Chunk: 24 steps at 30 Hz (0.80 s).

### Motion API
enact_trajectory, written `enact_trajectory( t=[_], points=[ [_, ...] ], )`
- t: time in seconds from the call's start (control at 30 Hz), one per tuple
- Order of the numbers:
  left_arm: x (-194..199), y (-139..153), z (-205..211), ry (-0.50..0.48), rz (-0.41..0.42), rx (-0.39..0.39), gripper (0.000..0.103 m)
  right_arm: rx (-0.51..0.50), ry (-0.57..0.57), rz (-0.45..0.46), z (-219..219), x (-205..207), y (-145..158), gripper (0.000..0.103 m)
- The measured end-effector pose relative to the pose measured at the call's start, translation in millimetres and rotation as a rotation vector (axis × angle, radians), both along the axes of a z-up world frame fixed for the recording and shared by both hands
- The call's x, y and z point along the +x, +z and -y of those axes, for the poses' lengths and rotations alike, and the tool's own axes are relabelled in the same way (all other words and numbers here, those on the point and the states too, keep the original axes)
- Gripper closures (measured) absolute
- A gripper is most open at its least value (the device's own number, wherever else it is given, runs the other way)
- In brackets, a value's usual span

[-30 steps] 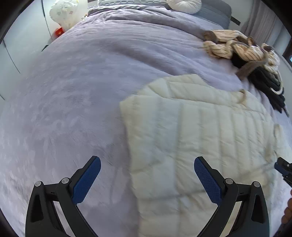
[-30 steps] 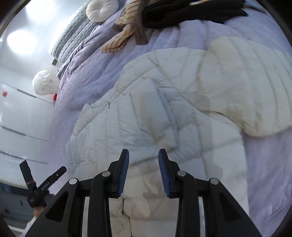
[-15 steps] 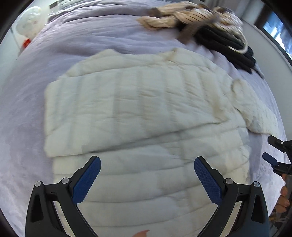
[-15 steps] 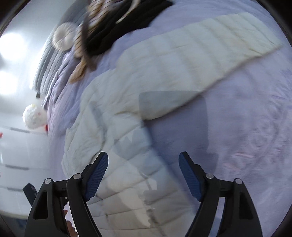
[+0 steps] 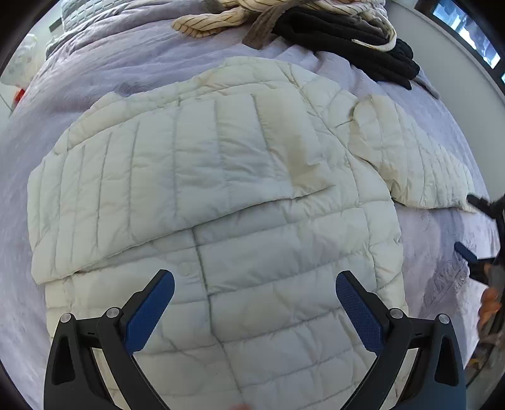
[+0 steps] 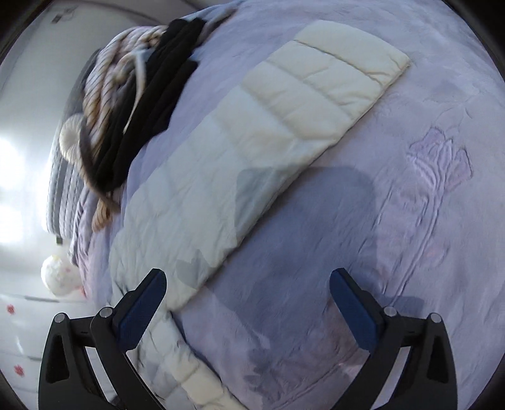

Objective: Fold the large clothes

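Note:
A cream quilted puffer jacket [image 5: 221,195] lies flat on the lilac bed cover [image 5: 110,56]. One sleeve is folded across its body; the other sleeve [image 6: 284,116] stretches out over the cover. My left gripper [image 5: 254,284] hovers open above the jacket's lower body, nothing between its blue pads. My right gripper [image 6: 247,282] is still opening wide, with only bare cover between its fingers; its left finger [image 6: 142,302] sits over the jacket's edge below the outstretched sleeve. In the left wrist view the right gripper [image 5: 483,230] shows at the far right edge.
A heap of striped cream and black clothes [image 5: 315,22] lies at the far side of the bed, also seen as the clothes heap [image 6: 135,104]. A round cushion [image 6: 71,138] and a white ball-shaped object [image 6: 58,277] sit beyond. An embossed pattern [image 6: 438,164] marks the cover on the right.
Both grippers swung sideways across the bed. The right gripper's jaws went from nearly shut to wide, leaving the jacket body for bare cover beside the sleeve. The left now looks over the whole jacket.

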<state>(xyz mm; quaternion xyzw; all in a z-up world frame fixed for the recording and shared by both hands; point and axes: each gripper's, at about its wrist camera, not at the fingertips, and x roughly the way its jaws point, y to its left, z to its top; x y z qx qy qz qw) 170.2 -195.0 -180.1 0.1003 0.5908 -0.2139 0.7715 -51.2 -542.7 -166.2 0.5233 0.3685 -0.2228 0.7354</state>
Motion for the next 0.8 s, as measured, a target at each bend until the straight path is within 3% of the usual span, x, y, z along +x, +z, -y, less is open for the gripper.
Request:
enact_trajectory(
  t=[0.13,0.33,0.53,0.57,0.6,0.7,0.8],
  points=[
    [0,-7,6,0.001,-0.053,-0.025,0.001,0.144,-0.092,0.130,31,1,-12,0.000],
    [0,-3,4,0.048,-0.042,-0.061,0.001,0.279,-0.199,0.316,67,14,-26,0.000],
    [4,6,1,0.061,-0.015,-0.066,0.000,0.354,-0.253,0.408,83,31,-29,0.003],
    [6,7,1,0.063,-0.010,-0.064,0.000,0.356,-0.255,0.416,83,33,-27,0.013],
    [8,8,-1,0.069,-0.002,-0.059,0.000,0.353,-0.255,0.405,82,34,-24,0.040],
    [11,11,-7,0.088,0.007,-0.062,0.001,0.357,-0.237,0.373,81,38,-20,0.088],
    [16,13,-18,0.116,0.012,-0.070,0.001,0.355,-0.204,0.421,76,44,-8,0.092]
  ],
)
